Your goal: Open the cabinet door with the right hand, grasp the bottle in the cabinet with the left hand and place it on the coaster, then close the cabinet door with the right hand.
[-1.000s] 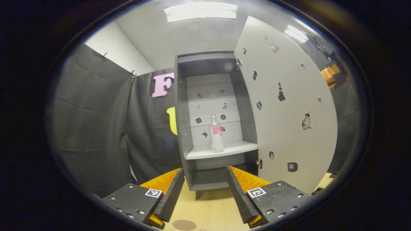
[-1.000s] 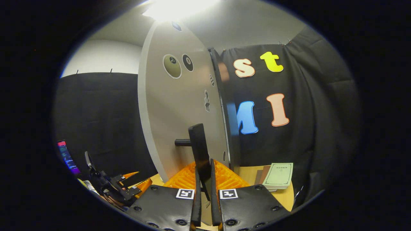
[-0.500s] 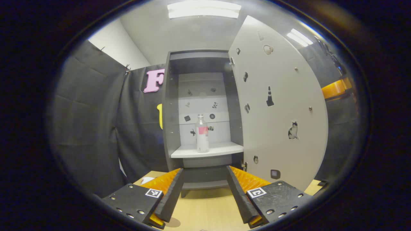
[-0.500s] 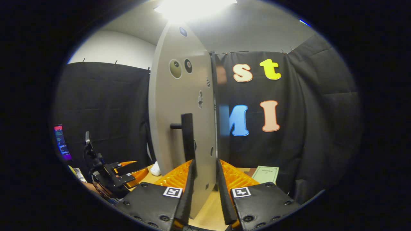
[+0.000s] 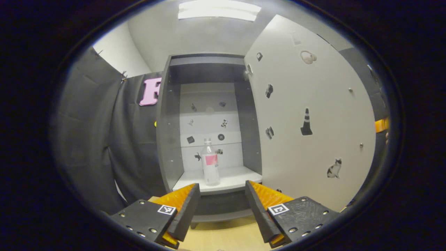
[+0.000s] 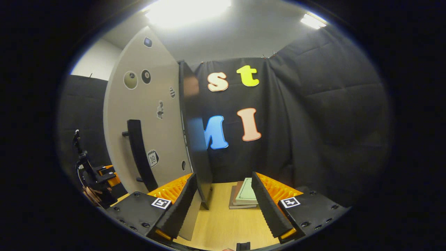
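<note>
In the left gripper view, the dark grey cabinet (image 5: pixel 167 122) stands open, its pale door (image 5: pixel 313 115) swung out to the right. A clear bottle (image 5: pixel 210 164) with a pink label stands upright on the white shelf (image 5: pixel 230 178) inside. My left gripper (image 5: pixel 221 205) is open, low in front of the shelf, apart from the bottle. In the right gripper view, the door's outer face (image 6: pixel 153 115) and its black handle (image 6: pixel 139 153) sit to the left. My right gripper (image 6: pixel 223 205) is open and holds nothing. The other gripper (image 6: pixel 95 177) shows far left.
A stack of books (image 6: pixel 245 193) lies on the wooden table (image 6: pixel 223 223) to the right of the cabinet. Black cloth walls close in behind and beside the cabinet. Small stickers dot the door and the cabinet's back panel.
My right gripper has let go of the door handle, opened wide and swung right. The left gripper has come closer to the cabinet, and the bottle now sits lower in its view.
</note>
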A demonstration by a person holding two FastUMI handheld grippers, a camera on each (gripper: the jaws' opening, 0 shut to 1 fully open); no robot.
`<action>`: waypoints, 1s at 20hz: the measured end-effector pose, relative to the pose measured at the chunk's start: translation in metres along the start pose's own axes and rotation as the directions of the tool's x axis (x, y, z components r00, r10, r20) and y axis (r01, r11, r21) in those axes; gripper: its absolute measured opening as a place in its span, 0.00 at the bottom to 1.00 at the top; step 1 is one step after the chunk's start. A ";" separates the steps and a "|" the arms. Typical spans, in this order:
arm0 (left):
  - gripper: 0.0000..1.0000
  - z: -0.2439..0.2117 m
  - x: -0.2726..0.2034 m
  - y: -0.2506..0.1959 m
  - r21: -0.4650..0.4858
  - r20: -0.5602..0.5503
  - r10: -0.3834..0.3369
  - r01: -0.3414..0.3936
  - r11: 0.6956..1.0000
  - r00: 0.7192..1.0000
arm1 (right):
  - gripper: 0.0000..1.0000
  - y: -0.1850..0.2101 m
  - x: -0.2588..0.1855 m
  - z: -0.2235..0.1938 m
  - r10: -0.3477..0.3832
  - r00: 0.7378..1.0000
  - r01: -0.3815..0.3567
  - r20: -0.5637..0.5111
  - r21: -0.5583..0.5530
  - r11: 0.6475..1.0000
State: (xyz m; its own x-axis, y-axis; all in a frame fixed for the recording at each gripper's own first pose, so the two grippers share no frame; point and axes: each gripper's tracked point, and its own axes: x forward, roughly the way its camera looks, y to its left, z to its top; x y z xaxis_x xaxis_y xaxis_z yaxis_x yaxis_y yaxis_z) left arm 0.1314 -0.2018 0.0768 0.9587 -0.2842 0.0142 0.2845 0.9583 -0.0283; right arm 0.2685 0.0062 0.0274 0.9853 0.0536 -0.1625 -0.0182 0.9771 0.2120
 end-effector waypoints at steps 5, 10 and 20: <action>0.80 0.006 0.070 0.025 -0.054 0.007 -0.025 0.025 0.998 1.000 | 0.98 -0.026 0.002 -0.002 -0.141 0.990 0.141 0.010 0.008 0.990; 0.79 0.000 0.135 0.041 -0.070 -0.001 -0.047 0.047 0.996 0.999 | 0.98 -0.045 0.006 -0.011 -0.252 0.968 0.252 -0.005 -0.001 0.968; 0.79 -0.048 0.227 0.052 -0.089 -0.089 -0.099 0.091 0.992 0.991 | 0.98 -0.057 0.023 -0.031 -0.381 0.923 0.382 -0.046 0.011 0.924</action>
State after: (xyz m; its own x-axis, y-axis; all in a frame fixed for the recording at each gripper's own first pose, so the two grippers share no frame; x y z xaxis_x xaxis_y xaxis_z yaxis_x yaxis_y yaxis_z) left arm 0.3637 -0.2183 0.0302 0.9226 -0.3789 -0.0719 0.3697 0.9220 -0.1152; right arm 0.2873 -0.0416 -0.0185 0.9089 -0.3133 -0.2751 0.3614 0.9211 0.1448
